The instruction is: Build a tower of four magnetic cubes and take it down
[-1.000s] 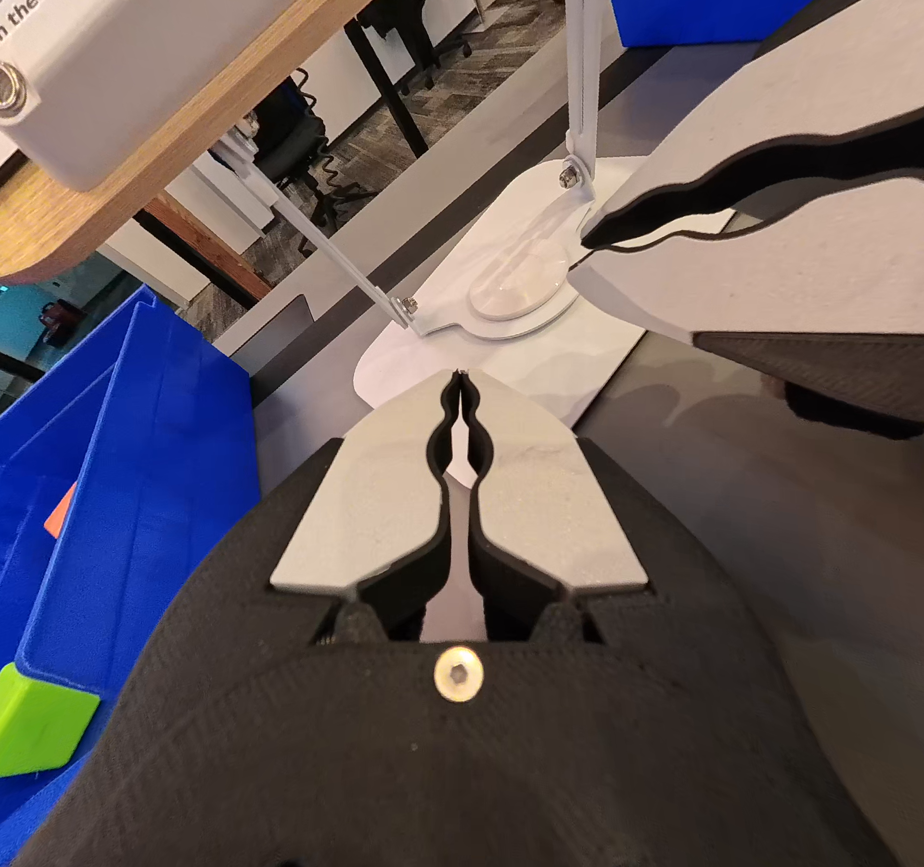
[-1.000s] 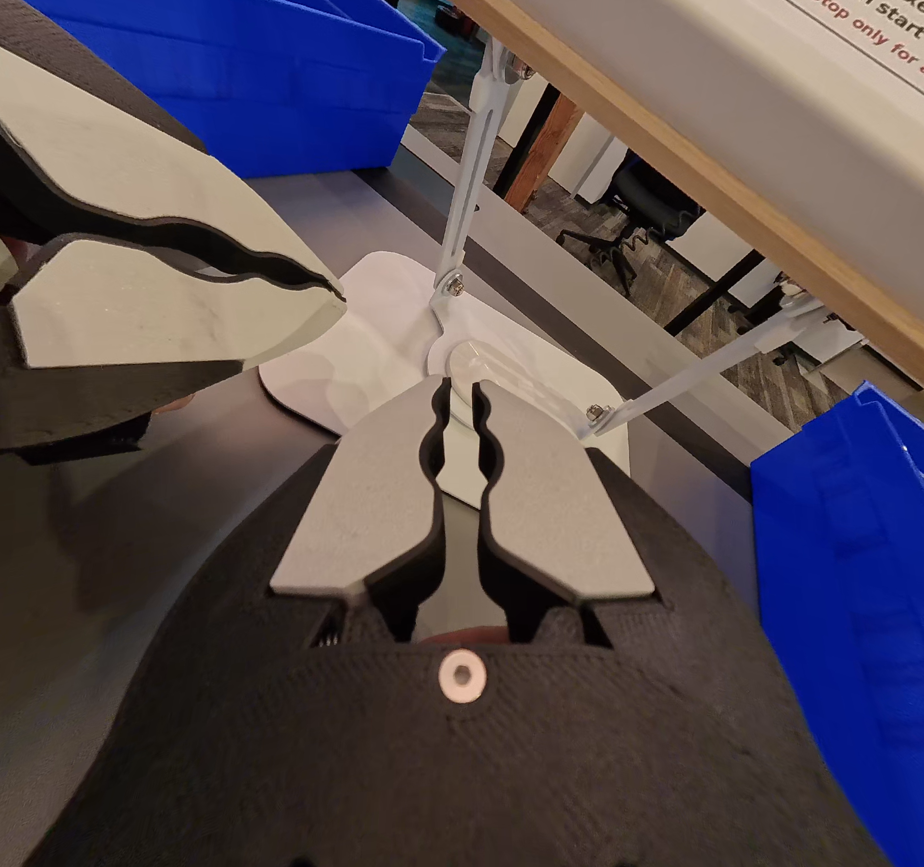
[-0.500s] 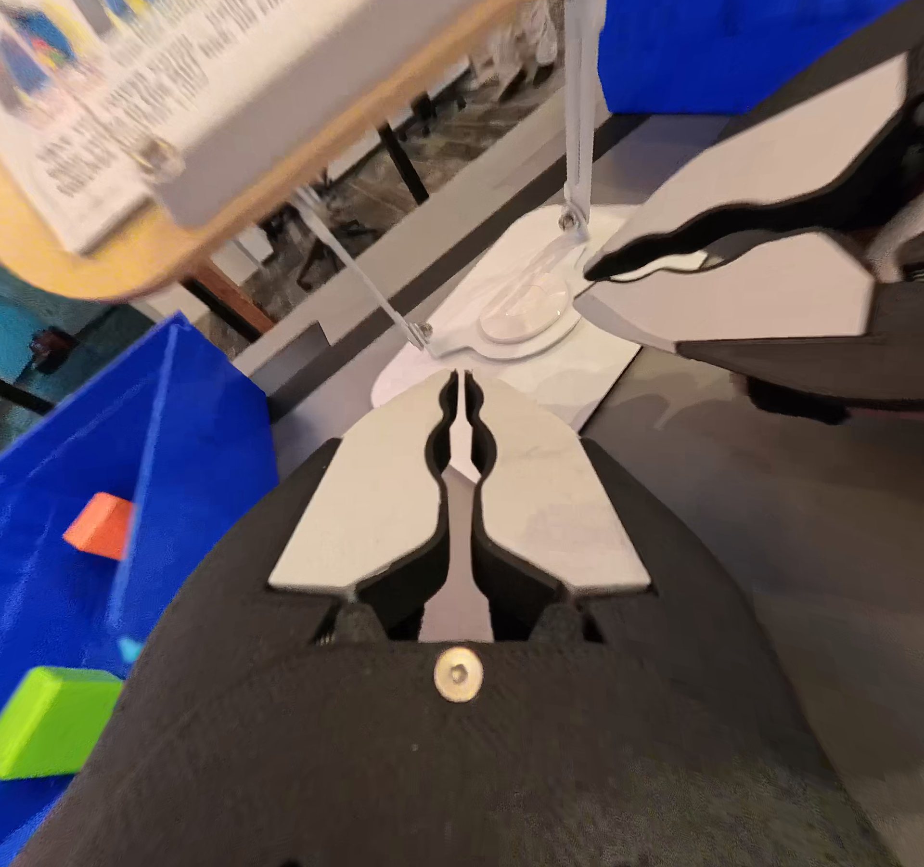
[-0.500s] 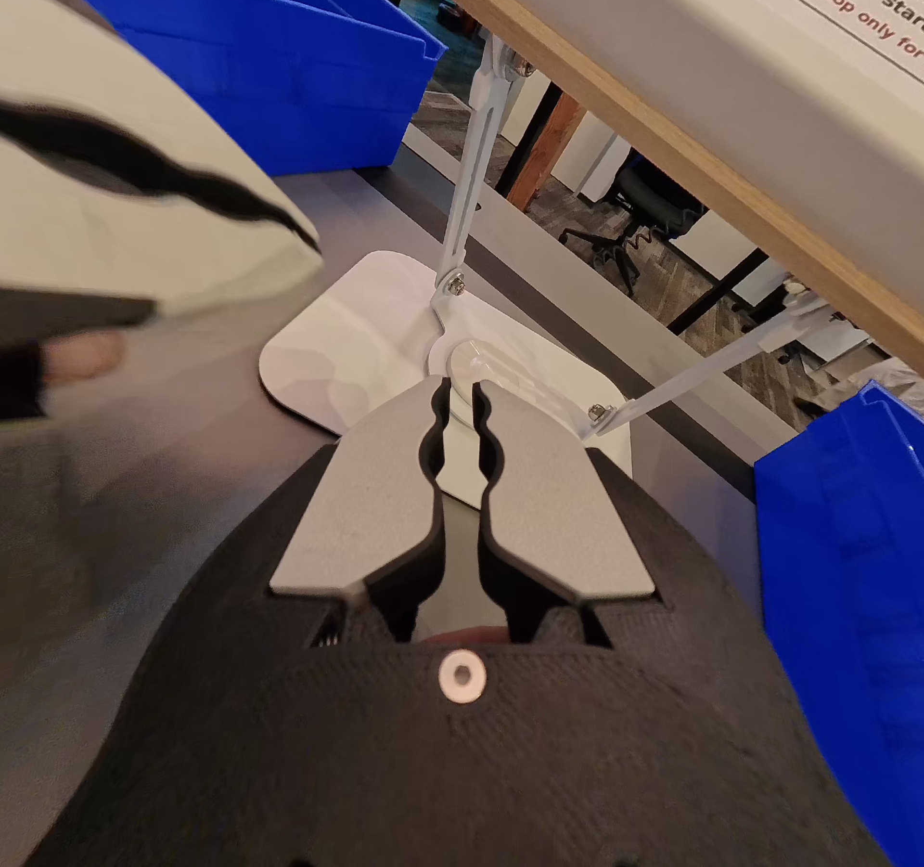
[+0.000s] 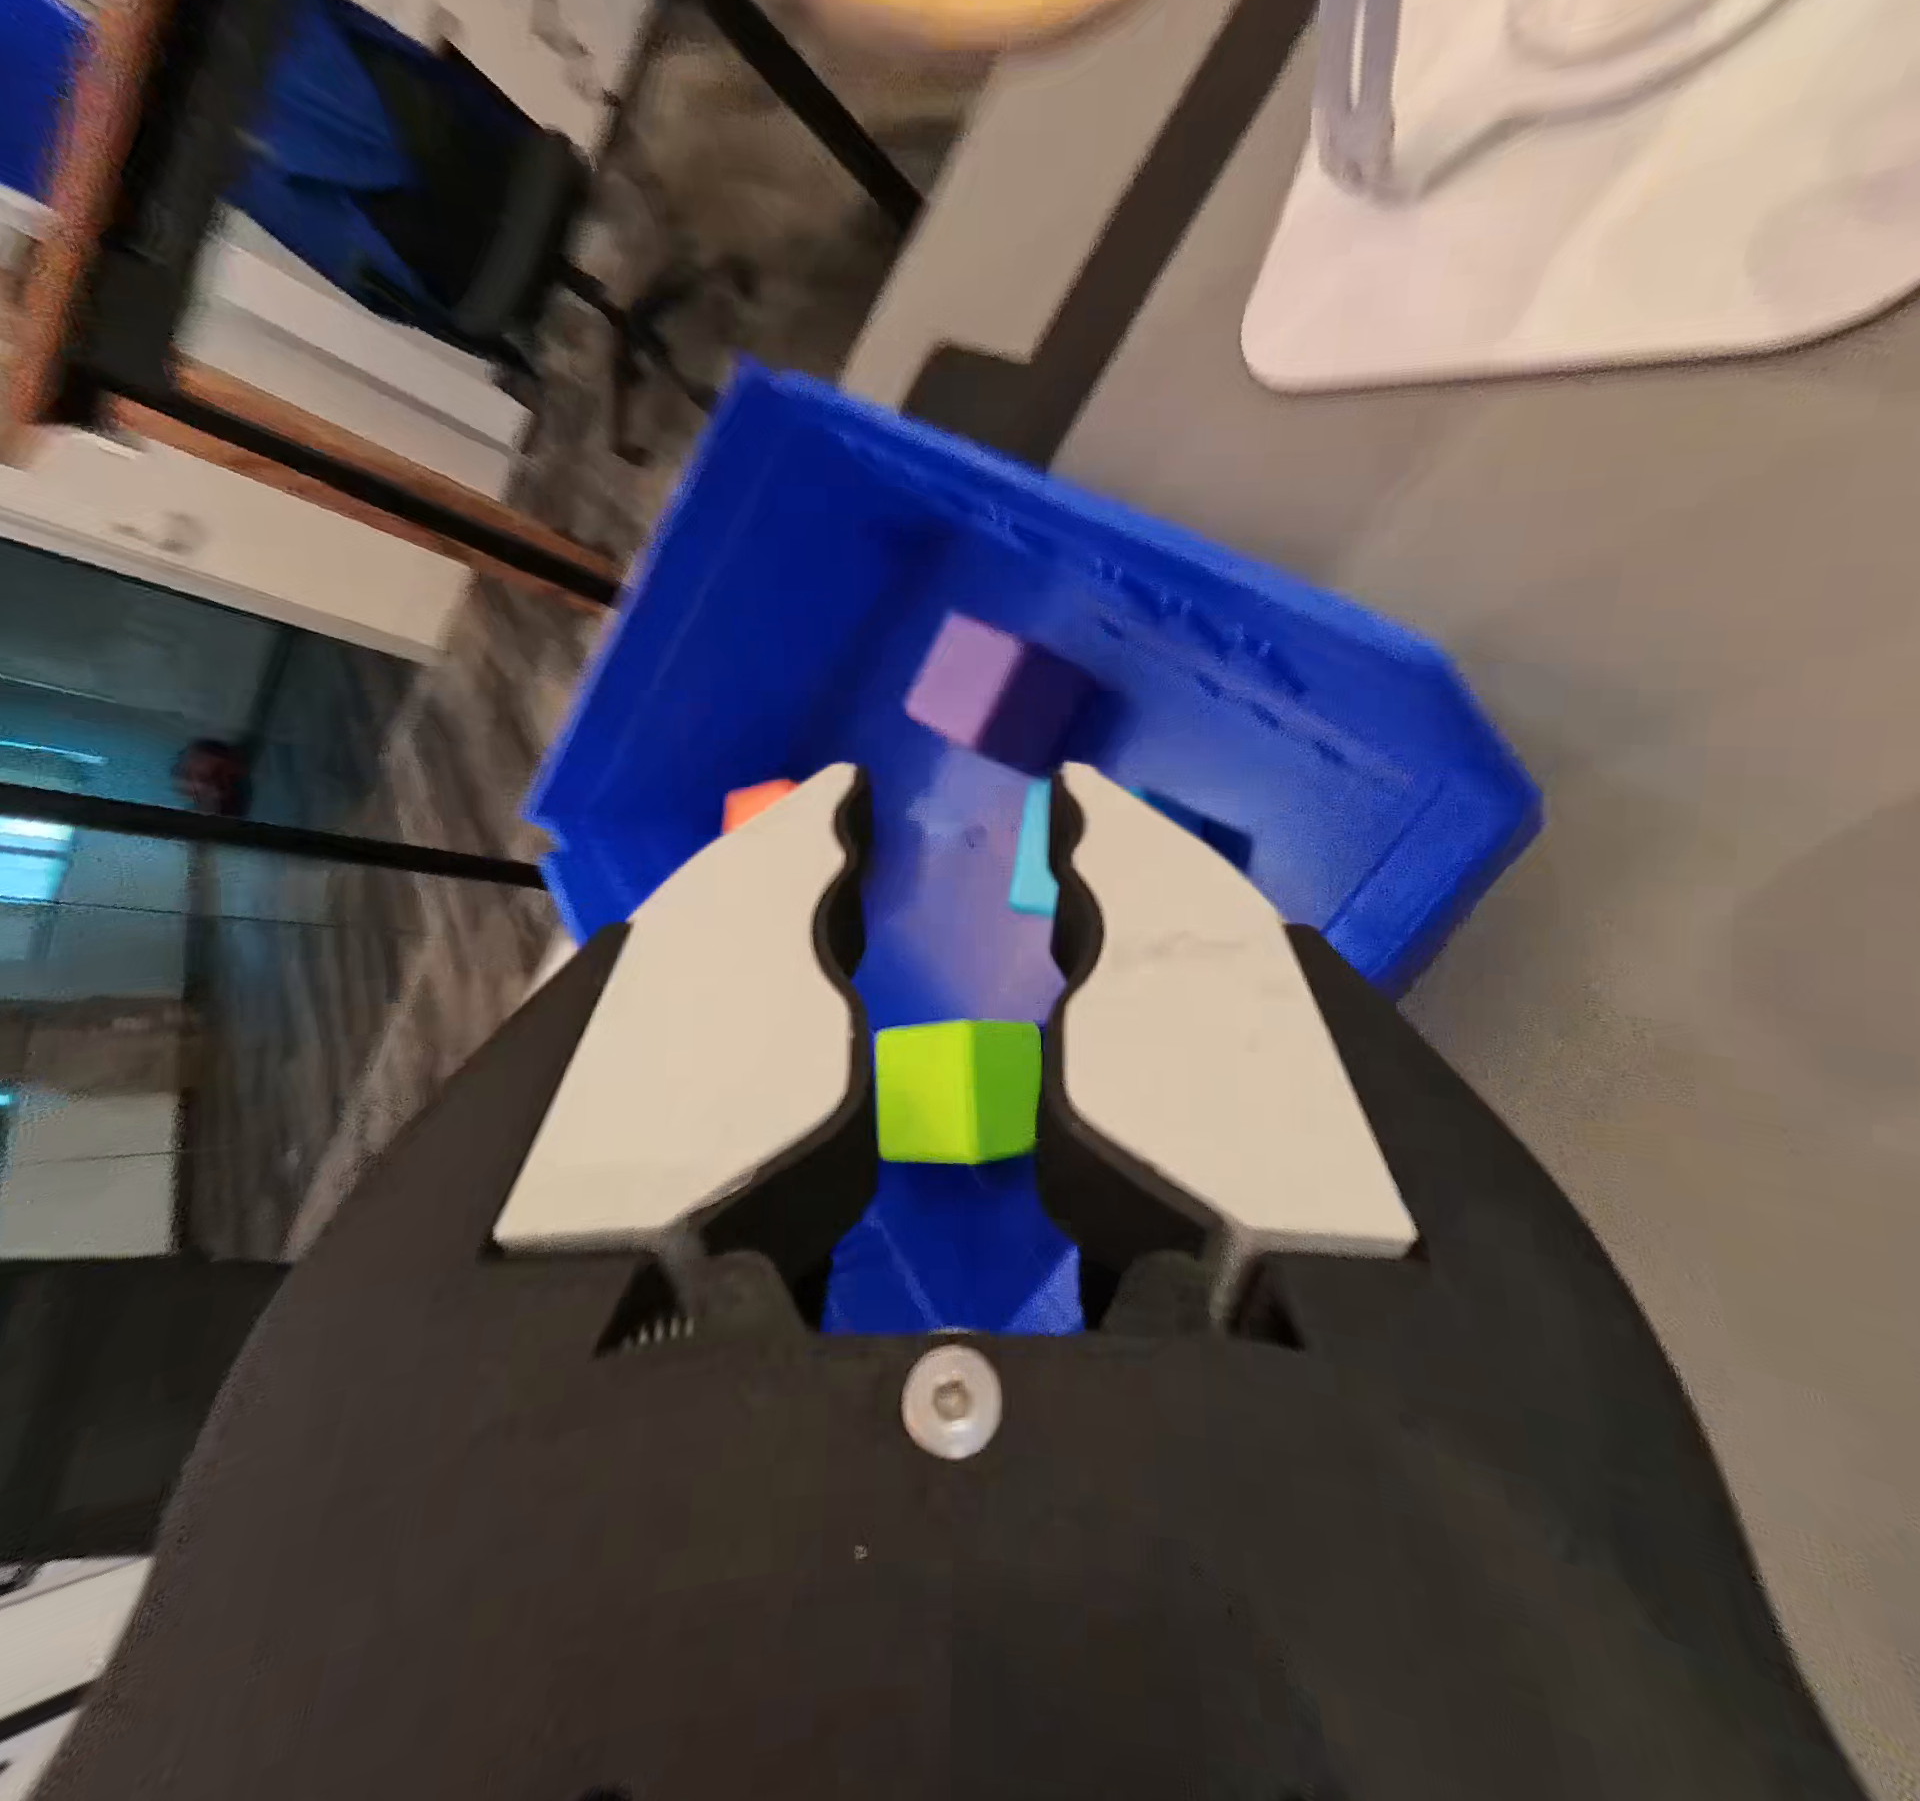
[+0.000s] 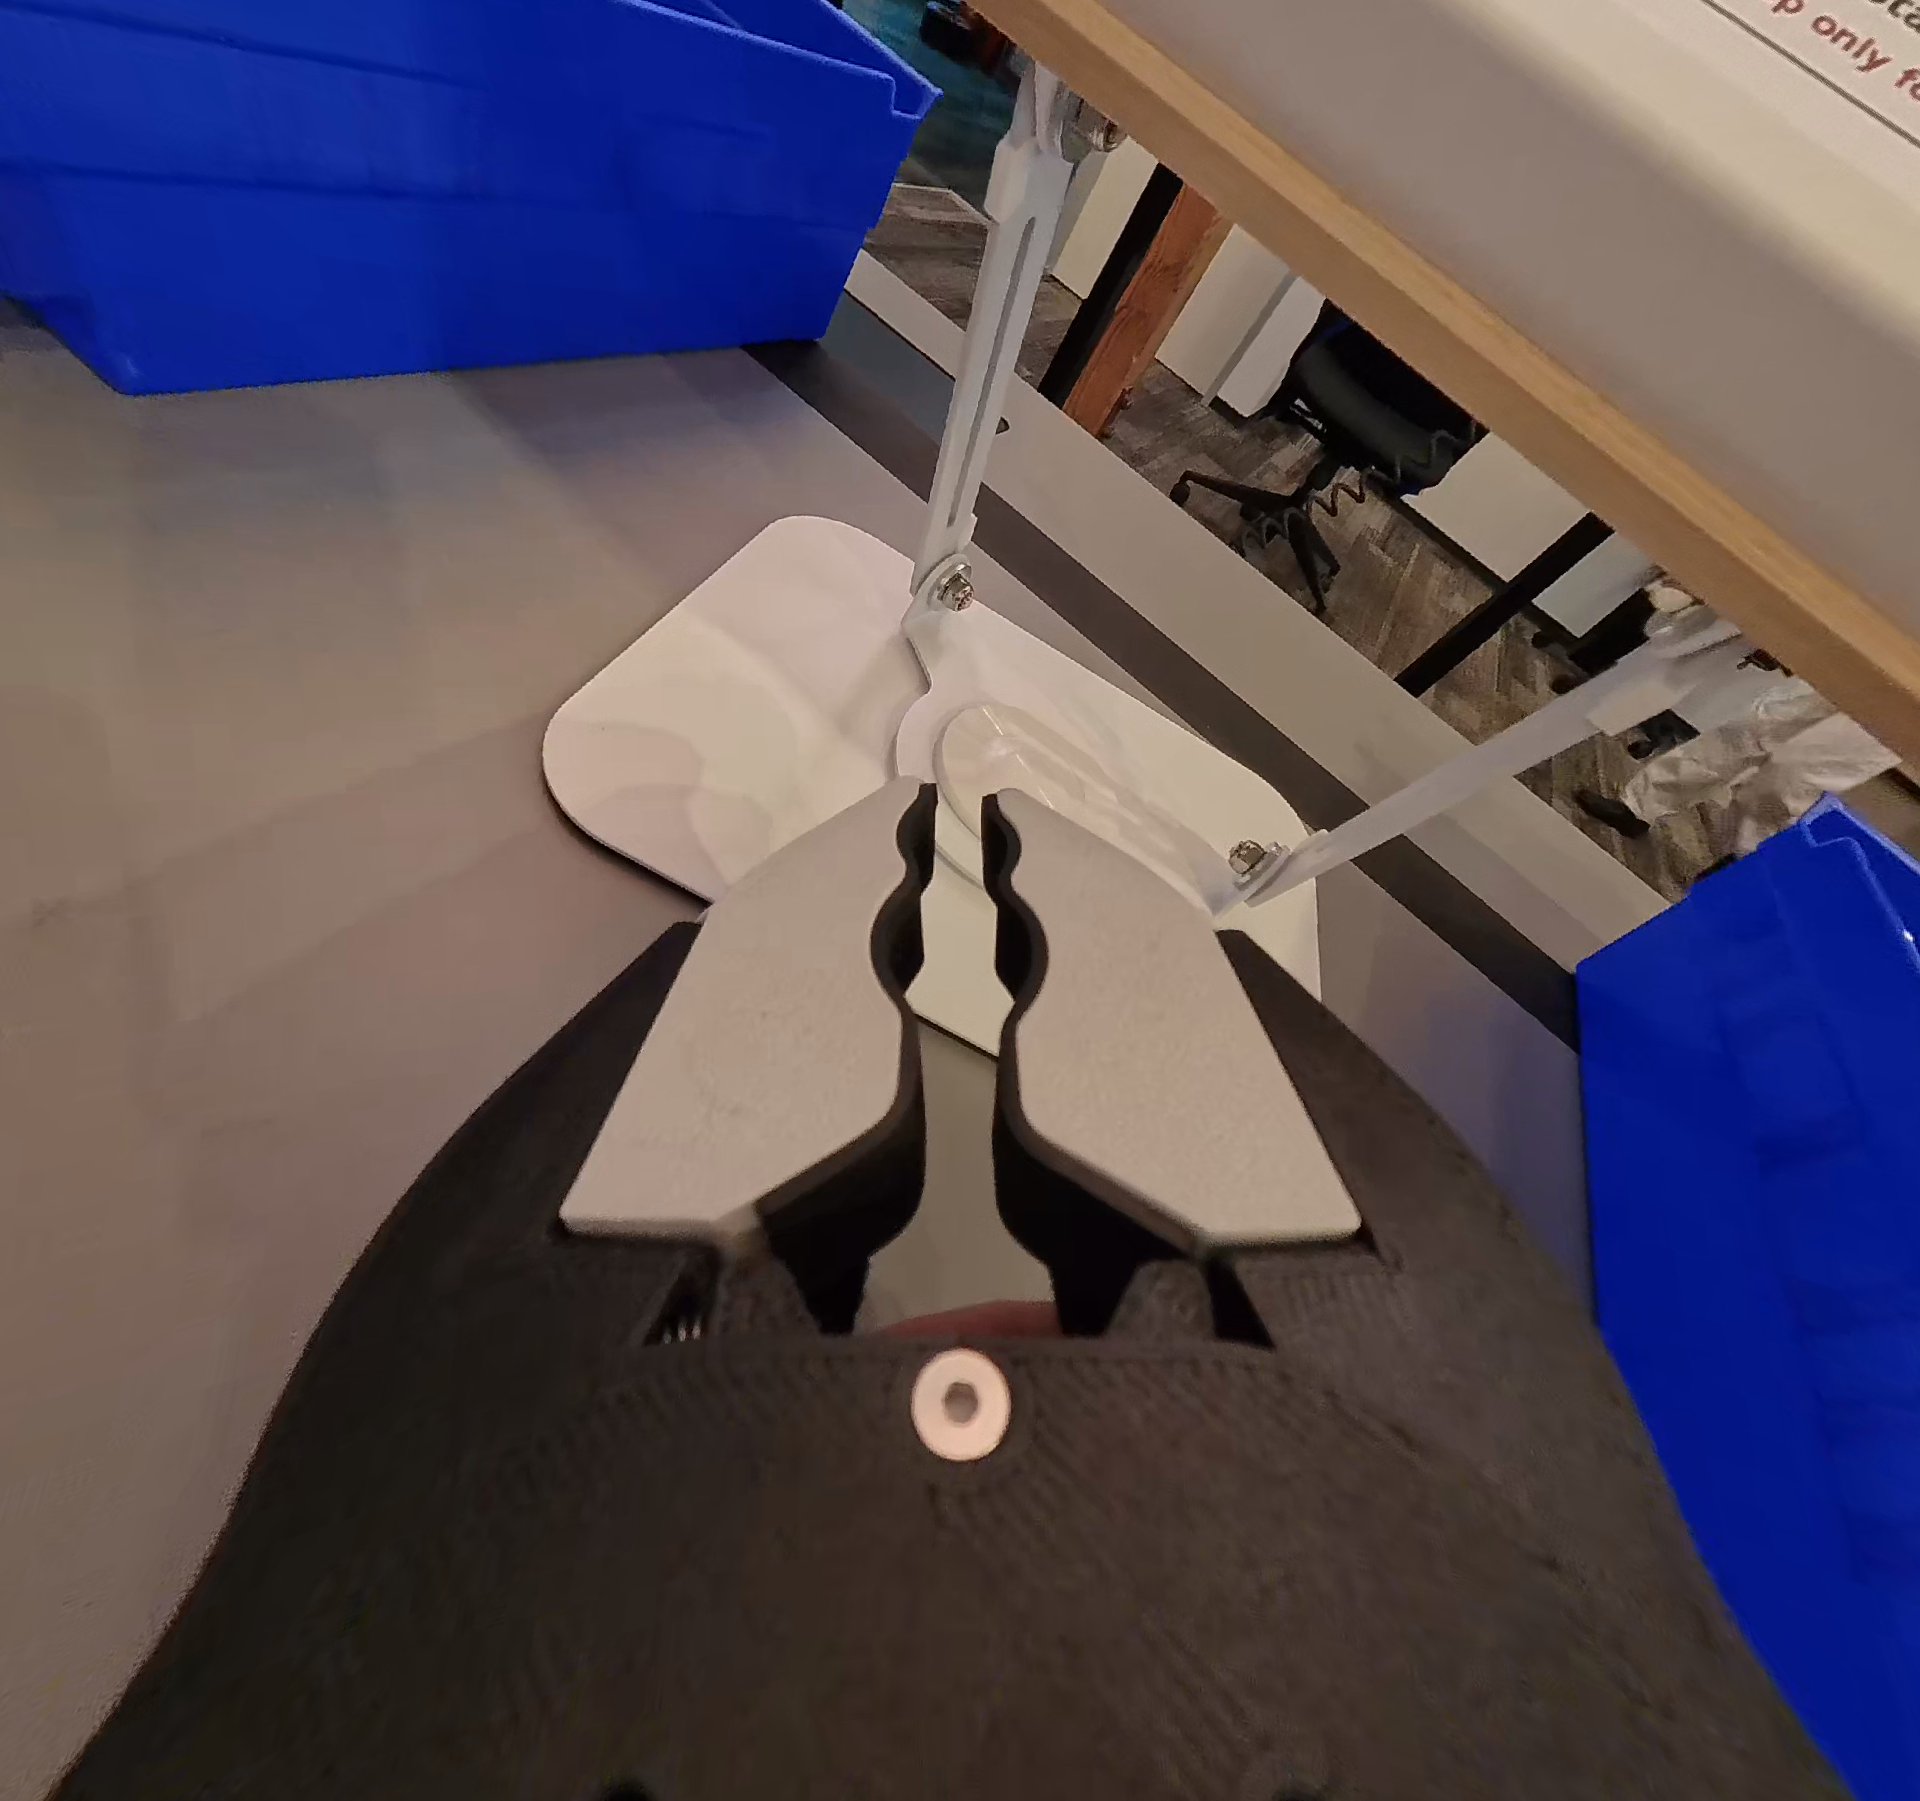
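Note:
My left gripper (image 5: 958,795) is open and hangs over a small blue bin (image 5: 1455,816). A lime green cube (image 5: 956,1091) shows in the gap between its fingers, low near their base; I cannot tell if they touch it. A purple cube (image 5: 982,686) lies just beyond the tips. A cyan cube (image 5: 1034,852) and an orange cube (image 5: 753,804) are partly hidden by the fingers. My right gripper (image 6: 954,801) is shut to a narrow slit, empty, above the grey table (image 6: 260,712).
A white stand base (image 6: 707,712) with two thin white struts sits ahead of the right gripper and shows at the left view's top right (image 5: 1558,245). Blue bins stand at back left (image 6: 416,172) and right (image 6: 1766,1128). A wooden-edged board (image 6: 1455,297) hangs overhead. Some 25 cm of space lies between my two pairs of fingers.
My left gripper has swung left from the white base to over the blue bin and has opened. It has left the right wrist view. My right gripper has not moved.

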Demonstrator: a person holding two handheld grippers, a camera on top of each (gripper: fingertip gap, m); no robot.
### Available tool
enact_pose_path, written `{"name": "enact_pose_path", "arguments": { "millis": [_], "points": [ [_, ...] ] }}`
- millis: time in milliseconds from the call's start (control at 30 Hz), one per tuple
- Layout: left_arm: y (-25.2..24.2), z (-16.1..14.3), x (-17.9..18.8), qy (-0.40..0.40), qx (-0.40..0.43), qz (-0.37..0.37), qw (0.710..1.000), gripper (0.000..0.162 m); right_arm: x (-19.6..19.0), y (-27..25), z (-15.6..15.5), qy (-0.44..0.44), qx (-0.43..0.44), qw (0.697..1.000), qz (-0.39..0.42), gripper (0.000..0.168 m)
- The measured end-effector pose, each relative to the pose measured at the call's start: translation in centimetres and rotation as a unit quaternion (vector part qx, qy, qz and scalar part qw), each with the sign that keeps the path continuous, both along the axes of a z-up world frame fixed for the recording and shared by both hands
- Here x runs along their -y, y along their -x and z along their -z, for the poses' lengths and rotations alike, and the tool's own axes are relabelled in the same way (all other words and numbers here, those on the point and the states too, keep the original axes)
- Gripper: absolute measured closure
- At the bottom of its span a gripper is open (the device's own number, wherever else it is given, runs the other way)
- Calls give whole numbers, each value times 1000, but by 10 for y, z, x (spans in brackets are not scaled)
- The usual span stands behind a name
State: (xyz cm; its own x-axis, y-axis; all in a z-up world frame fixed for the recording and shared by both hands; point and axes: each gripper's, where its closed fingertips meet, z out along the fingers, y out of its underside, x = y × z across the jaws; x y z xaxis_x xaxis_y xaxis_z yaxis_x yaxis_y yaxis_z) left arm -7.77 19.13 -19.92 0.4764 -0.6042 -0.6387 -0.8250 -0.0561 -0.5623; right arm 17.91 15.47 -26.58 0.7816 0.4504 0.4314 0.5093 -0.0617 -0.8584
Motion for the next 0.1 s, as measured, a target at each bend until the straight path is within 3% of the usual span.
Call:
{"name": "enact_pose_path", "arguments": {
  "millis": [33,100],
  "points": [
    [5,15,-7,47,-14,9,999,125,0,0,0,0,1,1000,-1,160],
    [10,37,-17,100,-51,27,993,122,0,1,0,0,2,1000,-2,160]
  ]
}}
